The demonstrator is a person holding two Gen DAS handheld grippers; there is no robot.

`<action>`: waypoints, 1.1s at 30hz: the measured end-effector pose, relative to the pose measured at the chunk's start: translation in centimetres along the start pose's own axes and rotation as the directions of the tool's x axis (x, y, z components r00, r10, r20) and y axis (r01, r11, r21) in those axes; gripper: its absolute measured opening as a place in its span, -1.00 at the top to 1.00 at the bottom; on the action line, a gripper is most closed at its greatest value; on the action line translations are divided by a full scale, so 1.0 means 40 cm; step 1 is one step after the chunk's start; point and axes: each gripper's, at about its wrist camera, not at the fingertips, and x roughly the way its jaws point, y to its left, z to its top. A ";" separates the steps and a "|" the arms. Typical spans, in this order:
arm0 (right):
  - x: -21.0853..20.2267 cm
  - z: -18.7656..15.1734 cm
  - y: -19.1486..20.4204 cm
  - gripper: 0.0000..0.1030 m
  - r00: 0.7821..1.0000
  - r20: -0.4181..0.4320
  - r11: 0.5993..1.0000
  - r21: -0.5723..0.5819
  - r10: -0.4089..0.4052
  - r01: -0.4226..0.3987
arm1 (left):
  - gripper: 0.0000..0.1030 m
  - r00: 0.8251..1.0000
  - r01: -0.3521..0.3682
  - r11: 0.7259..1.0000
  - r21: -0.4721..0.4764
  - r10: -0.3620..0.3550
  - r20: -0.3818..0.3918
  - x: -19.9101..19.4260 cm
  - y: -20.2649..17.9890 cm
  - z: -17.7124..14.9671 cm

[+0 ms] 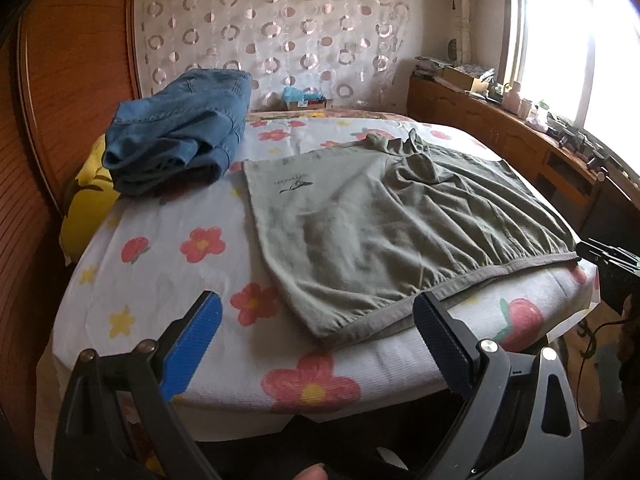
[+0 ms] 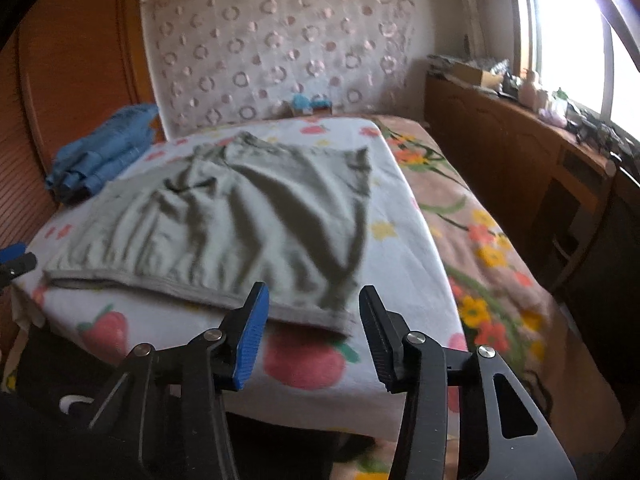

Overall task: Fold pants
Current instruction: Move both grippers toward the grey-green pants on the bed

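Item: pants (image 1: 372,232), grey-green, lying flat on the flowered sheet (image 1: 168,264) over the near half of the bed, somewhat wrinkled, apparently already doubled leg on leg. Waistband (image 1: 460,284): runs along the bed's near edge, its long line crossing left to right in front of both tongs; legs stretch away toward the headboard end, where the fabric bunches in a small peak. Printed logo faces up near the far left corner of the garment. Left gripper (image 1: 316,344): fingers spread wide, empty, poised just short of the near edge, facing the waistband's left corner; no contact with cloth. Right gripper (image 2: 312,332): fingers parted, empty, the waistband's right corner (image 2: 340,320) lying between and just beyond its tips; contact cannot be told, the view being blurred. Relation governing the next move, as judged: each gripper stands opposite its own waistband corner, the right one nearer, so a paired pinch there and a carry away along the legs' axis would halve the garment. Also present: jeans (image 1: 180,136), folded, at the far left corner of the bed, well apart from the pants; yellow cushion (image 1: 86,204) beside them at the left edge.
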 end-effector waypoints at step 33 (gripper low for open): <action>-0.009 0.011 0.002 0.07 0.999 0.036 0.999 -0.035 -0.031 0.033 | 0.25 0.986 0.134 0.991 -0.022 -0.136 -0.094 0.057 0.031 -0.031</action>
